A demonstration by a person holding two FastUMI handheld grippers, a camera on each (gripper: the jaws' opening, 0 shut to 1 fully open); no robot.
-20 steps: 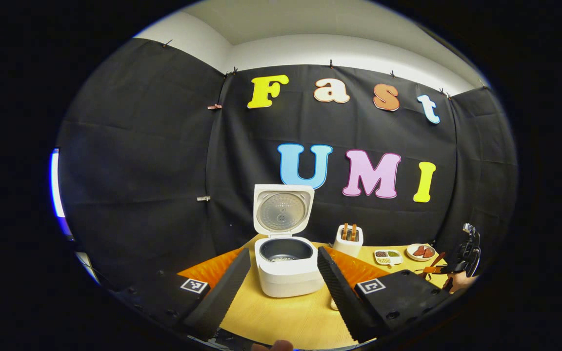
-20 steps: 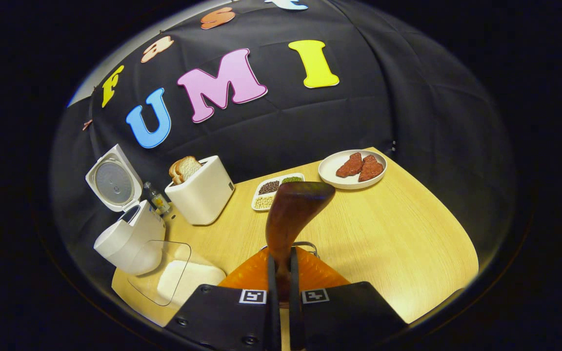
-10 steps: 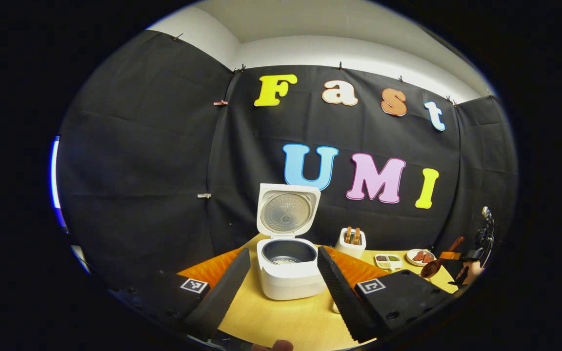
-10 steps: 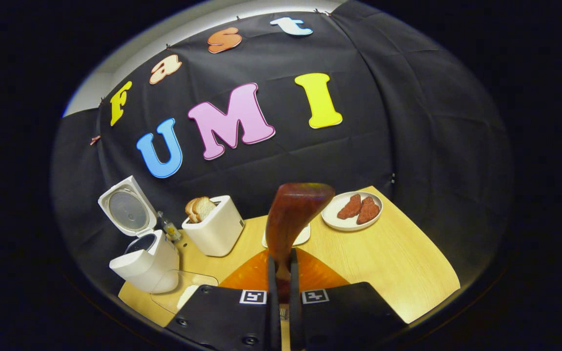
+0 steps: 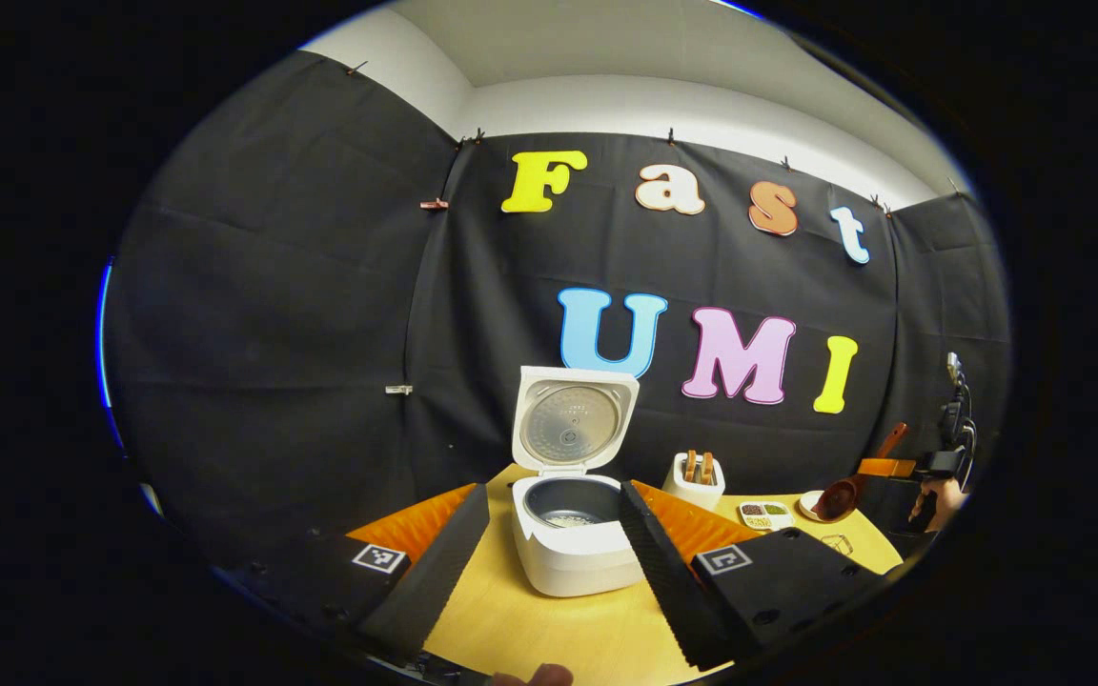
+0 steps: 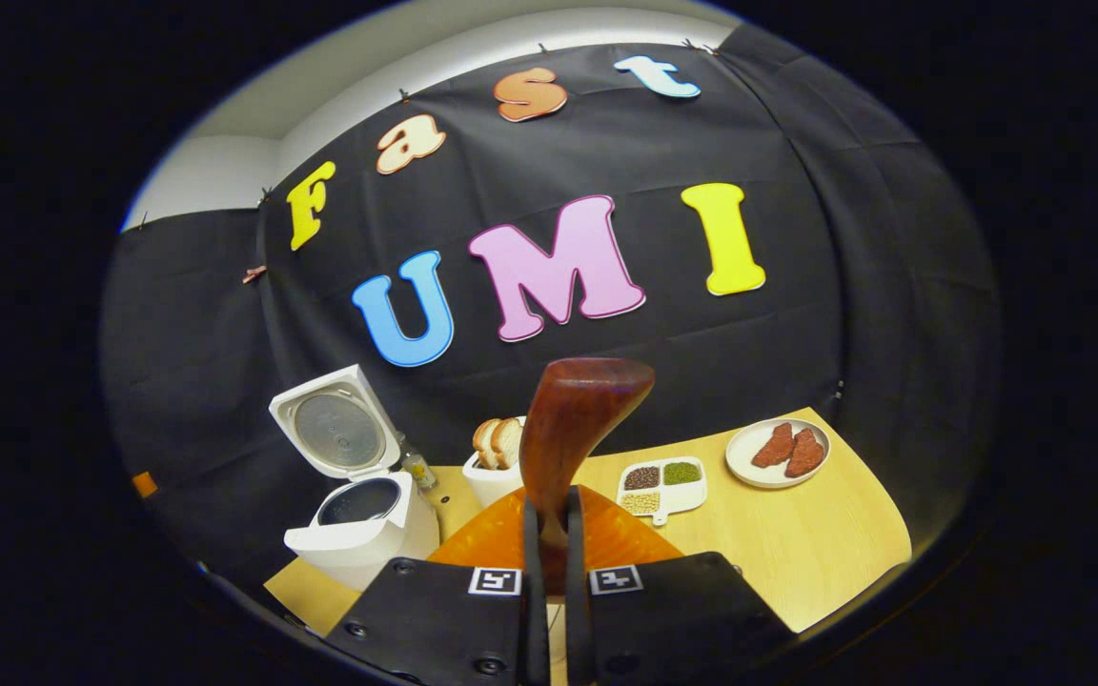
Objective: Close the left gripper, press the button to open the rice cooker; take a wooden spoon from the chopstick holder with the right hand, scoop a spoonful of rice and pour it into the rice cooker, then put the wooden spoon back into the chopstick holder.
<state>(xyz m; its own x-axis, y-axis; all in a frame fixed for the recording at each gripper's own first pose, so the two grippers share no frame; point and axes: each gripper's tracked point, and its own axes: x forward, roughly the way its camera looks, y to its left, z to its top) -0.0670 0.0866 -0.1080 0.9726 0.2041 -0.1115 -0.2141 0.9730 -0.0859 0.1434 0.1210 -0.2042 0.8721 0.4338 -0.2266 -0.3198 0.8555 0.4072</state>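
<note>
The white rice cooker (image 5: 576, 557) stands open on the wooden table, its lid (image 5: 573, 424) upright and a few pale grains in the dark pot (image 5: 572, 514). My left gripper (image 5: 554, 491) is open, with one finger on each side of the cooker and short of it. My right gripper (image 6: 549, 510) is shut on the handle of the wooden spoon (image 6: 579, 414), whose bowl rises in front of the camera. The left gripper view has that spoon (image 5: 843, 494) in the air at the far right, held by the right gripper (image 5: 892, 467). The cooker (image 6: 365, 524) lies to the lower left in the right gripper view.
A white toaster (image 6: 495, 472) with bread slices stands right of the cooker, a small bottle (image 6: 416, 468) between them. Further right are a divided dish (image 6: 661, 484) of beans and a plate (image 6: 778, 453) of meat. The table's edge (image 6: 854, 581) curves close by.
My right gripper has lifted the spoon away from the table and swung left, bringing the cooker closer to the middle of its view. My left gripper stayed open and drifted slightly.
</note>
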